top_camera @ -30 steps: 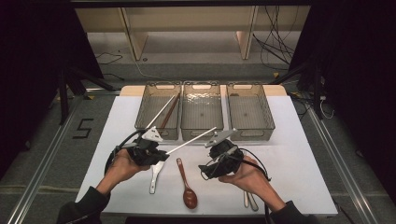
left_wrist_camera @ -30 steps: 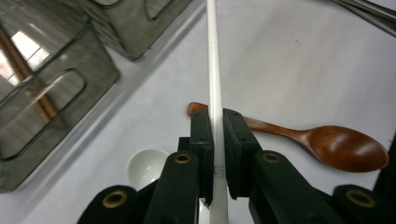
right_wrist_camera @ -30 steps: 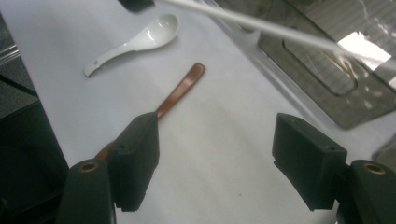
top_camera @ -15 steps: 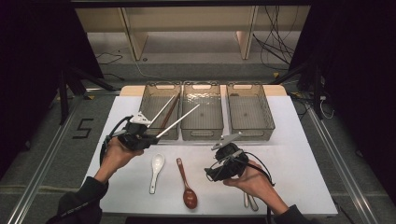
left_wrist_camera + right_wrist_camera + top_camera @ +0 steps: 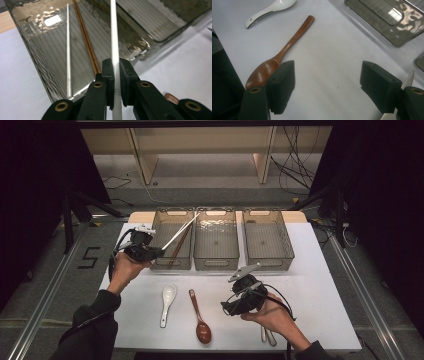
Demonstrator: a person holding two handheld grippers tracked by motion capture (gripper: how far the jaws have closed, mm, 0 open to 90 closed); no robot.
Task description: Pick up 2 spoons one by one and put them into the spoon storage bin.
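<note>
Lengthwise, white chopstick (image 5: 114,37) binward

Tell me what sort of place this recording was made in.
Probably a lab or recording studio, not a kitchen: a white table ringed by black curtains, loose cables on the floor beyond, and a taped number 5 on the floor. Three clear bins are lined up for sorting cutlery.

A long, thin white chopstick (image 5: 113,37) is clamped between the jaws of the left gripper (image 5: 115,75), slanting up and away over the far-left clear ribbed plastic bin (image 5: 172,240), where a second white chopstick (image 5: 68,50) lies beside brown wooden ones.
</note>
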